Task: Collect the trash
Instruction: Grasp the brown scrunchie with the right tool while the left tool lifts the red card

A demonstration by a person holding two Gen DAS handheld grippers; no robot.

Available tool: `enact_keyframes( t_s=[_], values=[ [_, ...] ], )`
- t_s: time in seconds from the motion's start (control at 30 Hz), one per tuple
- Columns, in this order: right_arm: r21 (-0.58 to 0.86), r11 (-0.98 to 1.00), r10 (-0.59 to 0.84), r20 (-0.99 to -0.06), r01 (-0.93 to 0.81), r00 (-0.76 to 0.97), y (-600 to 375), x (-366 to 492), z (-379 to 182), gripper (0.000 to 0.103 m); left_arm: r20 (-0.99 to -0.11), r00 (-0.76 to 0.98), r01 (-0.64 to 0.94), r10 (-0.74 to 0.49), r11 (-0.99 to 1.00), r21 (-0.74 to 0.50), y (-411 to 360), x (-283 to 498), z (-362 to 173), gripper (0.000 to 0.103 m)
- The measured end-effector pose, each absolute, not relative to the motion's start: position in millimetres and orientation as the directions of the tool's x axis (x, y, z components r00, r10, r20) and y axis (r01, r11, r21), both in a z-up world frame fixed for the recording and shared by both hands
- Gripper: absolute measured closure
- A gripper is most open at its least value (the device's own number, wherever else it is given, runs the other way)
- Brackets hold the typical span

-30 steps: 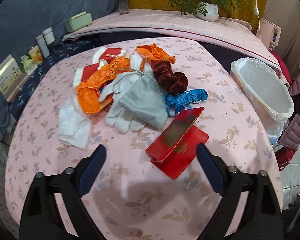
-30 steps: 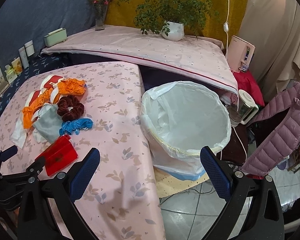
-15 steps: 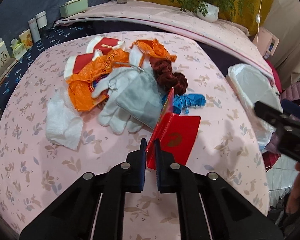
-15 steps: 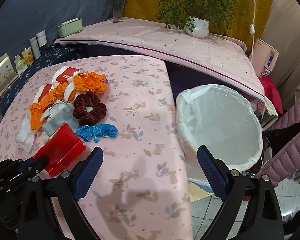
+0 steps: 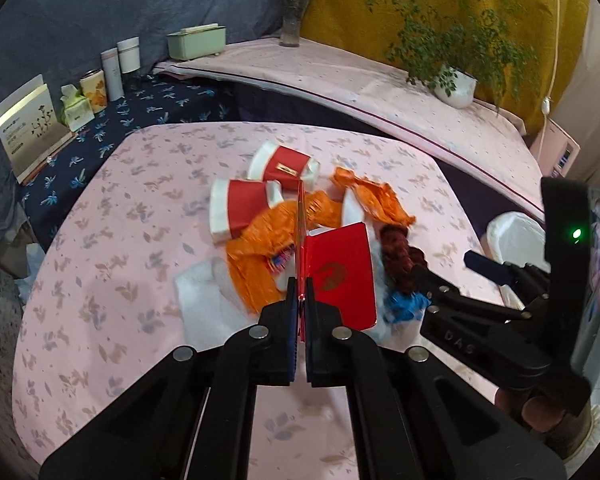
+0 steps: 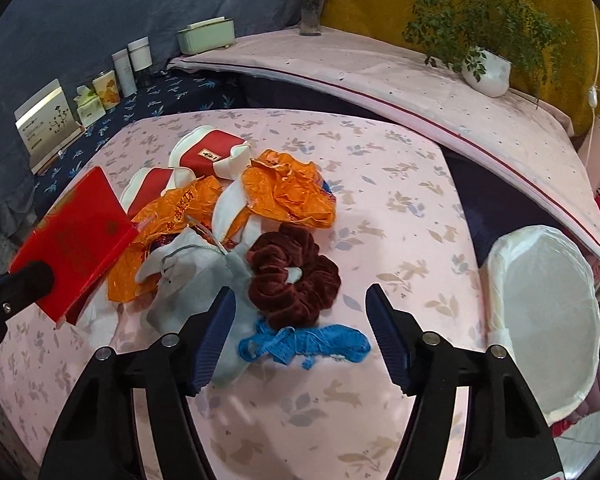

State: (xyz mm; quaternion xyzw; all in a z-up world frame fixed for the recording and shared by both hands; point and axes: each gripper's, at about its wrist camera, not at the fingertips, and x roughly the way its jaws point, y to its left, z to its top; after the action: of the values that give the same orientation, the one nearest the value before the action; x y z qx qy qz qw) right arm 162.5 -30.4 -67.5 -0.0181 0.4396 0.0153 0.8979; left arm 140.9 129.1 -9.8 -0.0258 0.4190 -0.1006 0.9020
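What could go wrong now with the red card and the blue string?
The left claw pinches only an edge of the red card, so it may slip out on the way to the trash bin. The right claw, closing over the blue string, may also catch the dark red scrunchie.

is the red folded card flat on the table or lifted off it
Lifted. The left claw is shut on one flap of the glossy red folded card, which hangs tilted above the pink floral tablecloth.
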Motion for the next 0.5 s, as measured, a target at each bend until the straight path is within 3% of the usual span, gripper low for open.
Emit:
enact_keyframes(
  t_s=[0.13, 0.23, 0.3, 0.37, 0.5],
  values=[
    [-0.030, 0.998, 0.009, -0.812, -0.057, 0.584, -23, 182, -82, 0.047, -0.751, 0.633, 0.147, -0.188, 0.982, -0.122, 132, 156, -11, 0.101],
    [-0.024, 0.997, 0.017, -0.829, -0.067, 0.559, -20, 190, -94, 0.056, -0.756, 0.628, 0.147, -0.185, 0.982, -0.119, 131, 163, -15, 0.101],
    [-0.025, 0.997, 0.018, -0.841, -0.072, 0.541, -20, 193, -101, 0.075, -0.759, 0.624, 0.149, -0.186, 0.982, -0.118, 129, 167, -17, 0.101],
    [-0.004, 0.997, 0.037, -0.843, -0.075, 0.536, -22, 193, -103, 0.083, -0.762, 0.620, 0.152, -0.185, 0.982, -0.115, 126, 169, -20, 0.101],
    [0.010, 0.997, 0.052, -0.820, -0.076, 0.570, -27, 187, -88, 0.086, -0.764, 0.615, 0.167, -0.198, 0.979, -0.120, 117, 171, -19, 0.101]
  ],
)
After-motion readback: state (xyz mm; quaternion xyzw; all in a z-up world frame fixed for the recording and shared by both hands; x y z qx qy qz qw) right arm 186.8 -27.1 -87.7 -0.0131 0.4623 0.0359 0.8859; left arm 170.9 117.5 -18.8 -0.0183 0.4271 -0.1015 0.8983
